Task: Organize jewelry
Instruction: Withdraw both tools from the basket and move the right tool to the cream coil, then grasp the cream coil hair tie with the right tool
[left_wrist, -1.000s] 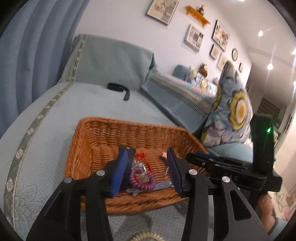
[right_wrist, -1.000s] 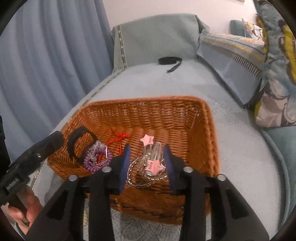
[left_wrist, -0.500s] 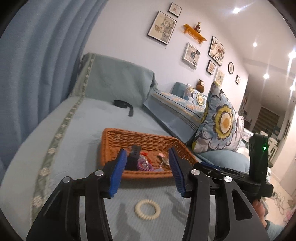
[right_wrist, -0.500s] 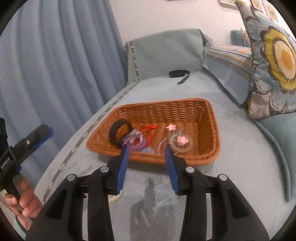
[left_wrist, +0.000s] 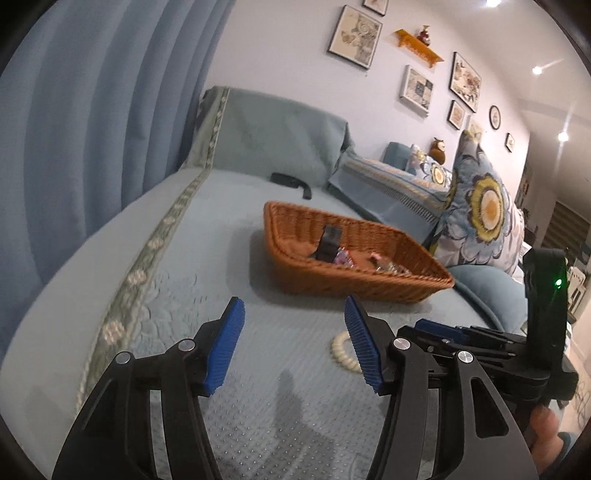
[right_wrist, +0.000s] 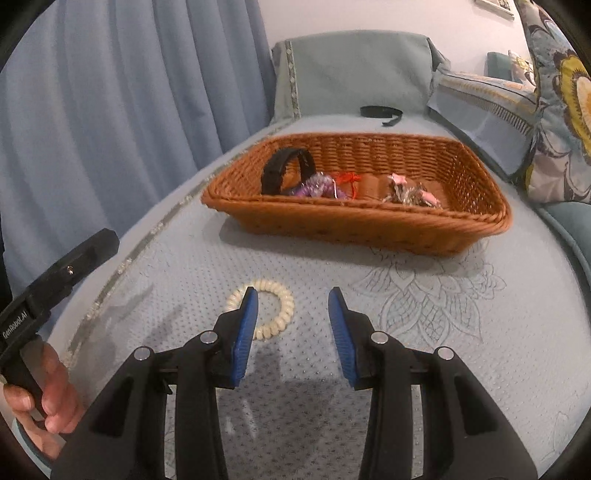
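A wicker basket (right_wrist: 354, 221) sits on a blue-grey quilted sofa cover (right_wrist: 424, 332). Inside it lie a black band (right_wrist: 286, 170), a purple coil tie (right_wrist: 314, 186), a red cord (right_wrist: 349, 179) and pink star clips (right_wrist: 410, 190) tangled with a silvery chain. A cream coil hair tie (right_wrist: 275, 308) lies on the cover, outside the basket and nearer the camera. The right gripper (right_wrist: 291, 332) hovers above the cover, jaws wide and empty, its left finger overlapping the tie. The left gripper (left_wrist: 293, 345) is also wide and empty, with the tie just beside its right finger.
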